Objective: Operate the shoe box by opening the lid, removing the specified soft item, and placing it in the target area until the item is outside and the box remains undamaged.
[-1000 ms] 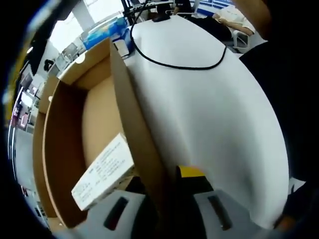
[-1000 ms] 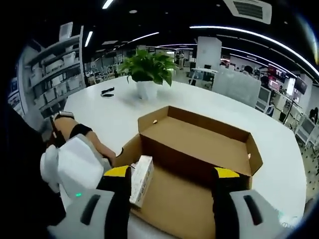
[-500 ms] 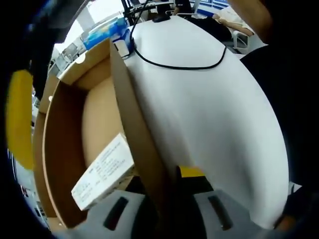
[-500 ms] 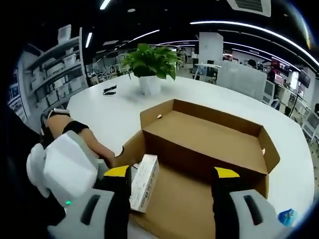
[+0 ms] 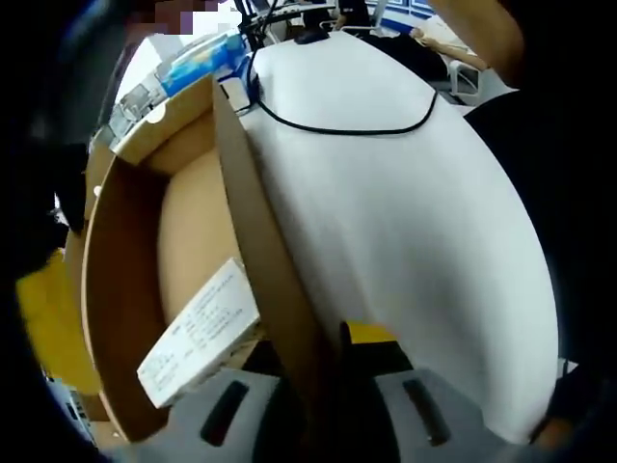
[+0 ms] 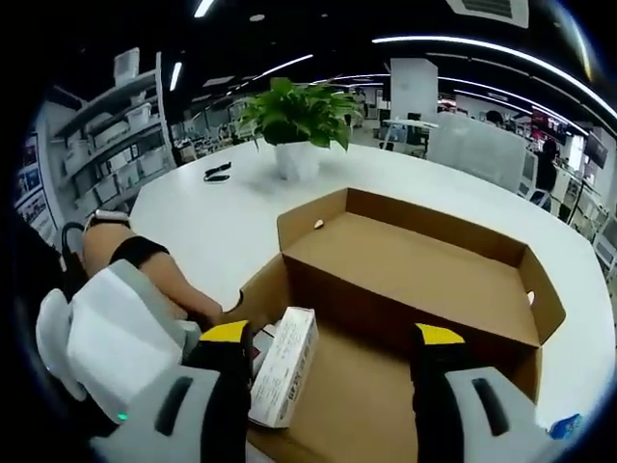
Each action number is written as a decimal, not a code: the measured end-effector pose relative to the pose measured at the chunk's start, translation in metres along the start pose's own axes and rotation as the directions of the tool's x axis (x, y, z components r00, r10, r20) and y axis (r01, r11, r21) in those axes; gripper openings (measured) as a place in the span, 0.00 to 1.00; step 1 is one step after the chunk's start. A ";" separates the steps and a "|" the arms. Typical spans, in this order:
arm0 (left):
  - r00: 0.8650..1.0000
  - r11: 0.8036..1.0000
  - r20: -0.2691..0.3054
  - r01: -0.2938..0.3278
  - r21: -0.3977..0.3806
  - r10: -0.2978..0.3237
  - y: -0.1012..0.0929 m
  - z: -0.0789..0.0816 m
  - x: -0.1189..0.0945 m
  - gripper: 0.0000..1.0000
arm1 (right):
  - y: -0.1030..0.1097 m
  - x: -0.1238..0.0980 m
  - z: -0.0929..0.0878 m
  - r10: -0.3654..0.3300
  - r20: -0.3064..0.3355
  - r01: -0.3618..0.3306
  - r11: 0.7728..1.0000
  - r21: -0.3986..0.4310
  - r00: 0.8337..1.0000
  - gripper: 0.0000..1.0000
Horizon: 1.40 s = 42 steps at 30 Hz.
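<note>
The brown cardboard shoe box (image 5: 183, 212) stands open on the white table (image 5: 405, 222). My left gripper (image 5: 316, 345) is shut on the box's near side wall (image 5: 255, 222), one jaw inside and one outside. A small white printed carton (image 5: 198, 333) leans inside against that wall. In the right gripper view the lid (image 6: 415, 260) lies flat behind the box body (image 6: 357, 395). My right gripper (image 6: 333, 334) hangs open over the box, with the carton (image 6: 284, 367) by its left finger. A yellow finger (image 5: 43, 318) of it shows at the left.
A potted plant (image 6: 294, 121) stands on the table beyond the box, with a small black object (image 6: 217, 174) near it. A black cable (image 5: 337, 121) loops across the tabletop. A hand (image 6: 183, 294) holds the left gripper's white housing (image 6: 111, 342). A dark-clothed person (image 5: 549, 145) stands close by.
My right gripper has moved in closer over the open box, and its yellow finger has slid down the left side of the left gripper view. The left gripper and the box hold still.
</note>
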<state>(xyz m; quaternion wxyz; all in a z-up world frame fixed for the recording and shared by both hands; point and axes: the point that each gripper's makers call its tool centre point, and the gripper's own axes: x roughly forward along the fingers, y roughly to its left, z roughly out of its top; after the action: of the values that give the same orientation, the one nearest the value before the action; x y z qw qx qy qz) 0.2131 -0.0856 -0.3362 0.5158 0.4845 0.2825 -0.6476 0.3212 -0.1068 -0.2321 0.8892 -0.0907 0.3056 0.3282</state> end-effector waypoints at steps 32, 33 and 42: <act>1.000 1.000 0.000 -0.002 0.005 0.002 -0.002 0.001 0.000 0.12 | 0.022 0.067 -0.023 0.106 -0.124 -0.100 0.994 0.053 0.987 0.63; 1.000 1.000 0.001 -0.002 0.005 0.002 -0.002 0.001 0.000 0.12 | 0.023 0.067 -0.025 0.109 -0.133 -0.103 0.993 0.051 0.985 0.62; 1.000 1.000 0.001 -0.002 0.003 0.002 -0.002 0.000 -0.001 0.12 | 0.024 0.066 -0.032 0.098 -0.150 -0.091 0.994 0.056 0.984 0.58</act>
<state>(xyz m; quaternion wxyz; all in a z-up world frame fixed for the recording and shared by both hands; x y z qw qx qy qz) 0.2115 -0.0851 -0.3354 0.5157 0.4853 0.2807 -0.6479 0.3303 -0.0652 -0.2966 0.8485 -0.0789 0.3848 0.3546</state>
